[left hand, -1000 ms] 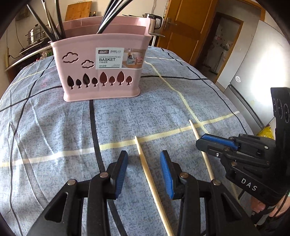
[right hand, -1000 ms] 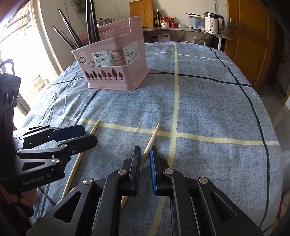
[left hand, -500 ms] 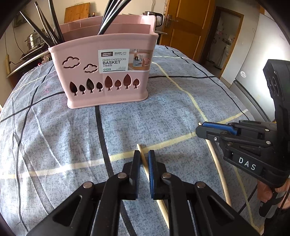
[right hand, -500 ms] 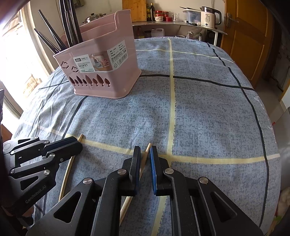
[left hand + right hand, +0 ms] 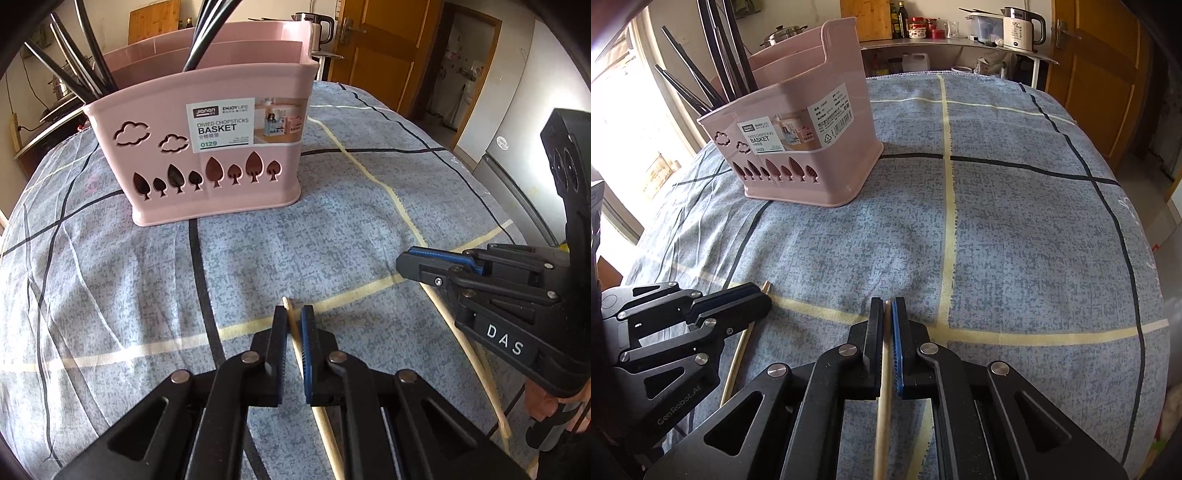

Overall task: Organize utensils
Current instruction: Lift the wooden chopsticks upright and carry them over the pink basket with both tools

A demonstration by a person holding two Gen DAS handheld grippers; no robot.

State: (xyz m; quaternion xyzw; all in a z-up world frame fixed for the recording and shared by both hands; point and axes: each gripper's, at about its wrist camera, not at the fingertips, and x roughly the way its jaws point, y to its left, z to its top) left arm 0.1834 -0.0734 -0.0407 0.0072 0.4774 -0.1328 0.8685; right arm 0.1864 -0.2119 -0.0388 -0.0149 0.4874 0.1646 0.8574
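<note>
Two pale wooden chopsticks, side by side on a blue checked cloth, well short of the pink basket. Left chopstick pinched near its tip by the left gripper, jaws just closed on it. Right chopstick clamped by the right gripper, jaws likewise just closed. Black chopsticks already upright in the basket's far compartments. Judged: grasp done on both; lifting, carrying and dropping into the basket left to do.
</note>
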